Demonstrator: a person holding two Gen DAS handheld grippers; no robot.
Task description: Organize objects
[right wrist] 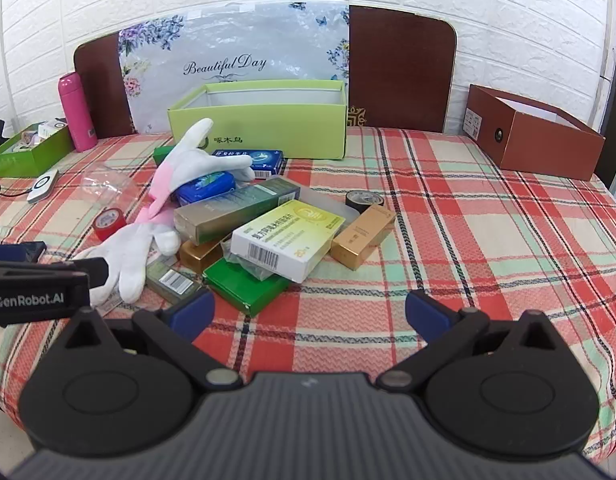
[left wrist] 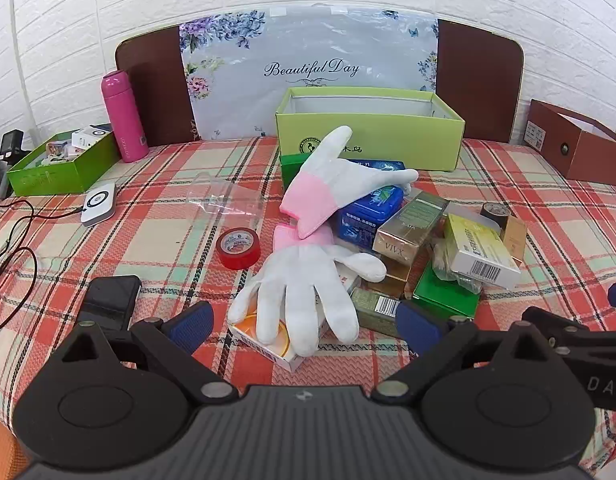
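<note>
Starting from the heap (right wrist: 243, 232) at mid-table, just in front of the open lime-green box (right wrist: 263, 120). We count two white gloves with pink cuffs, several cartons, a blue tin, and tape rolls beside them.

Nearer glove (left wrist: 303, 292): soft, limp, light by our judgement. It drapes over a small carton, fingers fanned toward us, cuff away; long axis runs near-to-far. We would pinch at the cuff or bunched palm, since single fingers would slip out.

Yellow-white medicine carton (right wrist: 287, 240): stiff, light card, lying tilted atop a green box (right wrist: 243, 284), barcode end toward us, long axis slanting up to the right. Best taken across its narrow sides.

Long olive carton (right wrist: 235, 208): leans across the pile, long axis left-to-right, rising rightward. Gold carton (right wrist: 362, 236) rests on the checked cloth (right wrist: 468, 240).

Left gripper (left wrist: 308, 322): jaws spread wide, holding nothing, above the nearer glove. Right gripper (right wrist: 308, 310): jaws likewise spread, empty, over bare cloth near the green box.

Brown box (right wrist: 536, 132) stands well apart at far right.
</note>
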